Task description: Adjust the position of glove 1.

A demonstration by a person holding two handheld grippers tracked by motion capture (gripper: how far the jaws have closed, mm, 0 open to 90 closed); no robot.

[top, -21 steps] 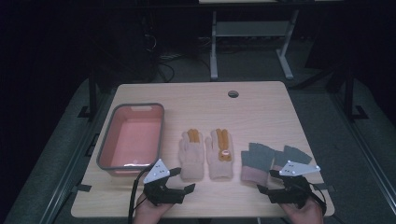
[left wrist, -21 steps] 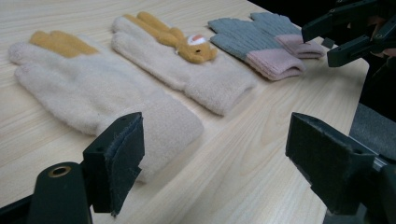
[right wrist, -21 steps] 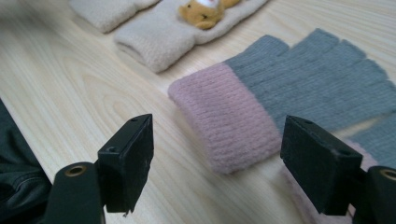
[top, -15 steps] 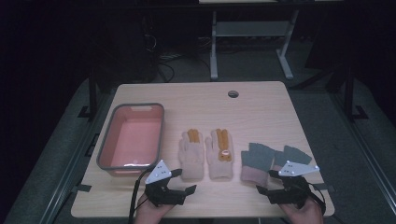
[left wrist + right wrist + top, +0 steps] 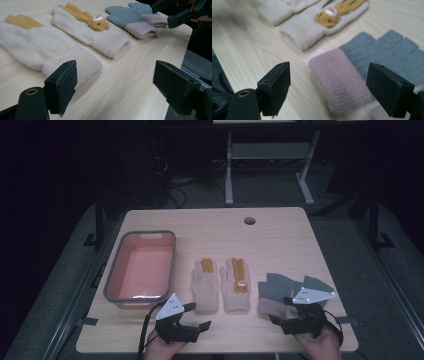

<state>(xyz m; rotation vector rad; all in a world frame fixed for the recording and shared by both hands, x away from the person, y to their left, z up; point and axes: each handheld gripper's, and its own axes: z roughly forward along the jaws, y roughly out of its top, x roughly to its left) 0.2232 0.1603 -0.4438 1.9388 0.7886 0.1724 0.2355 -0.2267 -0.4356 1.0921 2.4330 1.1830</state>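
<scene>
Two grippers, left gripper [image 5: 192, 316] and right gripper [image 5: 281, 311], are held released at lower frame, aimed toward cream gloves [image 5: 220, 285] and grey gloves [image 5: 280, 290] awaiting pickup.

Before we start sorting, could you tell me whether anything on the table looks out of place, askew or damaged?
Nothing stands out. The two cream gloves lie flat side by side mid-table, the grey gloves with pink cuffs lie to their right, and the pink tub sits upright at the left. The left tongs and right tongs are open and hold nothing.
</scene>
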